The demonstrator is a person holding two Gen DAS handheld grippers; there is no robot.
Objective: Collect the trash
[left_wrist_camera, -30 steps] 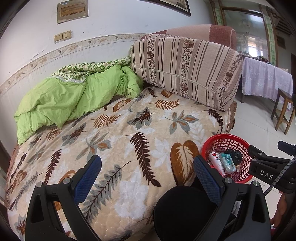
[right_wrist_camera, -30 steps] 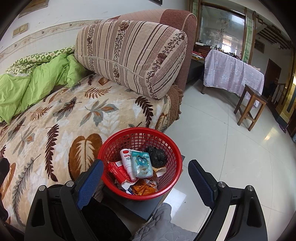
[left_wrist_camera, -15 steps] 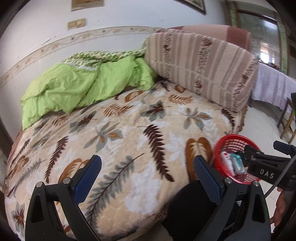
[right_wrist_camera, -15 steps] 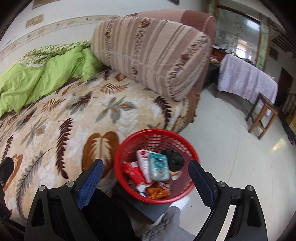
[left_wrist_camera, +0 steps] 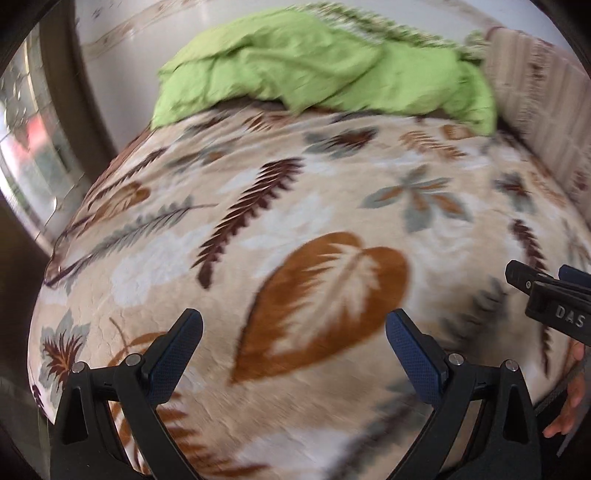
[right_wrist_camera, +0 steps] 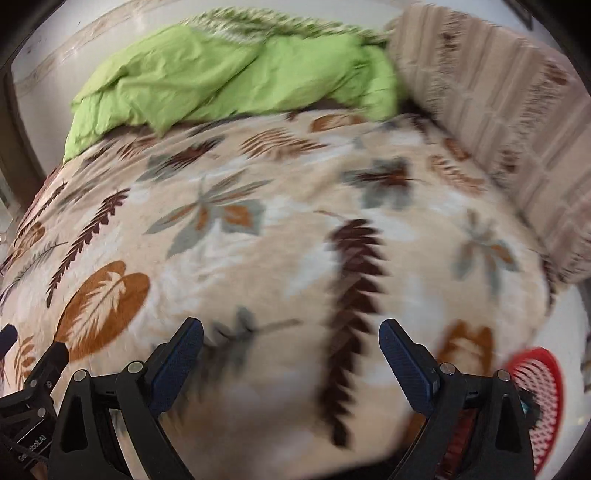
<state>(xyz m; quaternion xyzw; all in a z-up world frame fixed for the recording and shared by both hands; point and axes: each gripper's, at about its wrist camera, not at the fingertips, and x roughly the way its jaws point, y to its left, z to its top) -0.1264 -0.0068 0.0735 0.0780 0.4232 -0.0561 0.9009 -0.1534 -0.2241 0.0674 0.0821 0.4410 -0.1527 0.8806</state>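
I hold my left gripper (left_wrist_camera: 294, 345) and my right gripper (right_wrist_camera: 291, 347) low over the near edge of a bed, both with blue-padded fingers spread wide and nothing between them. The red basket (right_wrist_camera: 540, 391) of trash sits at the near right, beside the bed's corner and partly behind my right gripper's finger; blur hides how its contents lie. White letters "DAS" show on the right gripper's body (left_wrist_camera: 554, 306) at the right edge of the left view. Beneath both tools spreads a cream blanket (left_wrist_camera: 332, 206) printed with brown and grey leaves. Farther back lies a crumpled green quilt (right_wrist_camera: 229, 77), with a striped bolster (right_wrist_camera: 509, 110) at the far right. A pale wall (left_wrist_camera: 122, 22) with a patterned band stands behind.
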